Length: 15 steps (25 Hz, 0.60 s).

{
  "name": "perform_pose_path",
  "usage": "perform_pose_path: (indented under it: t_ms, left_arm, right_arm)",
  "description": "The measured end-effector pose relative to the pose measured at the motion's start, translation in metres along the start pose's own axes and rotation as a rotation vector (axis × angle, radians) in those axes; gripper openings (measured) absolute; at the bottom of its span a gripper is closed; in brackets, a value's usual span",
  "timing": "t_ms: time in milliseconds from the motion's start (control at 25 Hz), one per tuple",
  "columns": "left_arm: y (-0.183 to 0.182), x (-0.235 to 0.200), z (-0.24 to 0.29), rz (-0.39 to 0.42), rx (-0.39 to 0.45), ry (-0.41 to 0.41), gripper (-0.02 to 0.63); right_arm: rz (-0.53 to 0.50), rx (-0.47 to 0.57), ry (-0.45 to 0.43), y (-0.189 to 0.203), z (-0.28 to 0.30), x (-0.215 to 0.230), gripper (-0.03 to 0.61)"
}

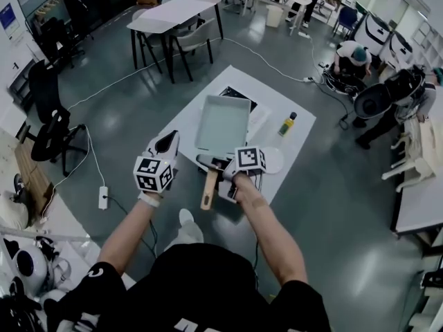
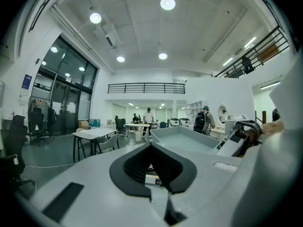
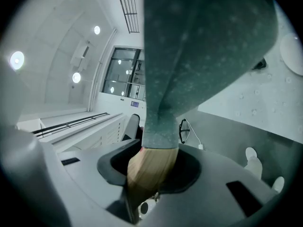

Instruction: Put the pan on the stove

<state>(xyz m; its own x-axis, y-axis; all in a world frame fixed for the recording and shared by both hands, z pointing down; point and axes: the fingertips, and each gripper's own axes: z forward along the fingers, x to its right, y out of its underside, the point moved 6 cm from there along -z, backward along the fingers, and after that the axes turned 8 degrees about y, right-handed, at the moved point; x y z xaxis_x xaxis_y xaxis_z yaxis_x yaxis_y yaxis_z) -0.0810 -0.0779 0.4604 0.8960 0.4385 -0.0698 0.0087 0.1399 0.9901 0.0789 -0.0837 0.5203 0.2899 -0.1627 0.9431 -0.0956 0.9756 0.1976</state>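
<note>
right tongs (image 3: 152, 174): clamped on pan (image 1: 223, 123) handle (image 1: 208, 191) | left tongs (image 2: 158, 176): closed, empty, beside pan

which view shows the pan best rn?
Head view: it shows the whole square pan from above, wooden handle included. The right gripper view shows only the pan's underside, close up, and the handle clamped in the right claw. The left gripper view catches just a side wall and rim.
</note>
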Motion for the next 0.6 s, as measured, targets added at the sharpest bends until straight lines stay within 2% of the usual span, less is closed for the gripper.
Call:
perform_pose_path:
  t_ms: [600]
  left_arm:
    - [-0.014, -0.11, 0.053, -0.001, -0.004, 0.077, -0.002]
  right_arm:
    - [0.028, 0.081, 0.04, -0.079, 0.083, 0.001, 0.112]
